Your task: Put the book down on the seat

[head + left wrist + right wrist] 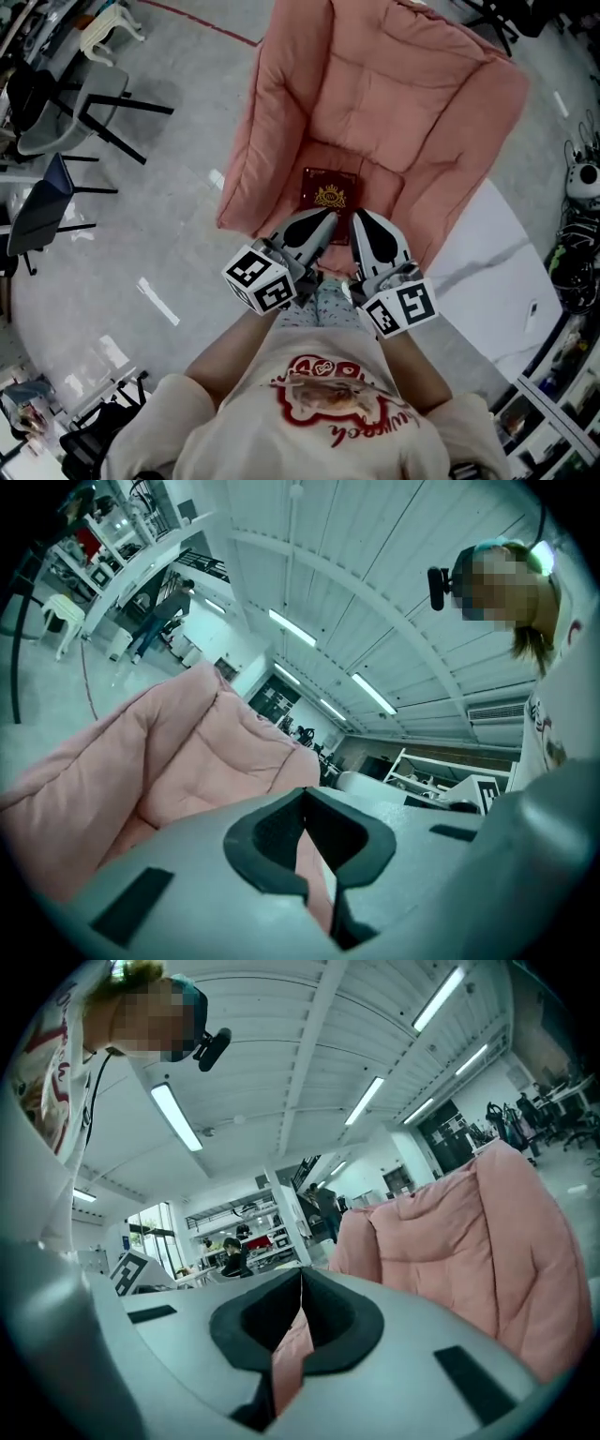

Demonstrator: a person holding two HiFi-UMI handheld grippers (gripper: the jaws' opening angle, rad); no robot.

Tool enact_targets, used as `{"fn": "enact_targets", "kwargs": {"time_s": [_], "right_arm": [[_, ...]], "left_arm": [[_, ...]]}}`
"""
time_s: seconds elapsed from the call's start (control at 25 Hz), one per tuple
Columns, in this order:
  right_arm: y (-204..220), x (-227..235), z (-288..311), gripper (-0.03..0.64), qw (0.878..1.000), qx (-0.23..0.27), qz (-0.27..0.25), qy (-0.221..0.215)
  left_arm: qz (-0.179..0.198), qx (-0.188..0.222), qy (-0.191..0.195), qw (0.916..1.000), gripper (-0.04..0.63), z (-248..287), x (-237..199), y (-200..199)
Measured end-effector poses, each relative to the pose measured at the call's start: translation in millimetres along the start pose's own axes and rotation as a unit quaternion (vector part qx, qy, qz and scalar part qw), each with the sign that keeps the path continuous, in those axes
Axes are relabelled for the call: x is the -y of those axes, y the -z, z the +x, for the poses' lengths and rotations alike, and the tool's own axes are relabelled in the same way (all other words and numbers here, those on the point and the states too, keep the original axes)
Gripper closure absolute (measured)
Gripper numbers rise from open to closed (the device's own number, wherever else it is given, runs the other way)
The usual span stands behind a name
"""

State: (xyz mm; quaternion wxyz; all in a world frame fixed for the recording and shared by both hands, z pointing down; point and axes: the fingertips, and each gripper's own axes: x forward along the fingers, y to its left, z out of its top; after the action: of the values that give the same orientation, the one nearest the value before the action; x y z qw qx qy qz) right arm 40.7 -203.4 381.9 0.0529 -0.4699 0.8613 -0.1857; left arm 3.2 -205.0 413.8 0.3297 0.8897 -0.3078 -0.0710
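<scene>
Book [328, 194] is lying flat, cover up, at the front middle of the seat [375, 84]. Left gripper [325, 221] and right gripper [360, 221] are hovering side by side over the seat's front edge, tips just short of the book. Both are keeping jaws fully together, gripping nothing; pink seat is showing beyond them.

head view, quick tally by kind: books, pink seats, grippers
books: 1 (the book, lying on the seat cushion)
pink seats: 1 (the pink seat)
grippers: 2 (left gripper and right gripper, both shut, empty)
total: 4
</scene>
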Motion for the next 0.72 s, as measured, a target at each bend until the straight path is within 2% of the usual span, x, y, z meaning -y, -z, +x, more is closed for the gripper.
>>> {"fn": "enact_targets", "kwargs": {"time_s": [0.32,0.48,0.6,0.72], "right_arm": [[-59.5,-33.2,-10.2,0.615,0.999,0.026,-0.016,-0.039],[-86.6,-49.2,-23.5,0.614,0.998,0.041,-0.008,-0.05],[-101.0,-61.2,-34.9,0.615,0.997,0.048,-0.02,-0.056],[-115.8,-66.7,-40.5,0.615,0.995,0.063,-0.029,-0.066]], "left_arm": [[0.006,0.036,0.052,0.998,0.591,-7.9,56.8,-51.8],[0.011,0.047,0.061,0.9969,0.591,-17.7,85.0,-69.7],[0.01,0.059,0.068,0.9959,0.591,-24.1,102.4,-81.9],[0.033,0.067,0.073,0.9946,0.591,-21.7,114.9,-95.3]]}}
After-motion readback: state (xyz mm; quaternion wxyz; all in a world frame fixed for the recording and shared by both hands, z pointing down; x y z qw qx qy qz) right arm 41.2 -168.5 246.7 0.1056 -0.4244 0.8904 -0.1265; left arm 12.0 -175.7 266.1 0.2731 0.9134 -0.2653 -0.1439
